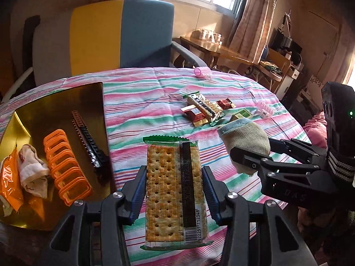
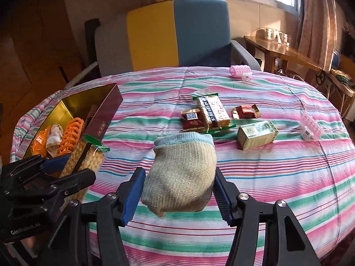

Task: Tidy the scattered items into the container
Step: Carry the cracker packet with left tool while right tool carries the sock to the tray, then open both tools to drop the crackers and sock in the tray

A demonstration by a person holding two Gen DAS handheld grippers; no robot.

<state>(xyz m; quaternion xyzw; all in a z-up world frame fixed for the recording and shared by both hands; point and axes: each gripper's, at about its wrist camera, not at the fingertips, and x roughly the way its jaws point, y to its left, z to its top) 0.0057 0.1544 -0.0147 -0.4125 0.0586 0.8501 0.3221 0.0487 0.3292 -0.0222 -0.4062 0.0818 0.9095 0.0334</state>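
Two items are held at once, clear of the tabletop (image 2: 266, 177). A cracker packet (image 1: 173, 190) is clamped in the left gripper (image 1: 174, 196); a rolled sock (image 2: 182, 175) is clamped in the right gripper (image 2: 178, 196). The carry step is judged in hand; next, both must be brought over the gold-lined container (image 1: 55, 102), at ten o'clock, and released. Still on the cloth, around twelve o'clock: one cracker packet, two red sachets, one green box, two hair rollers.
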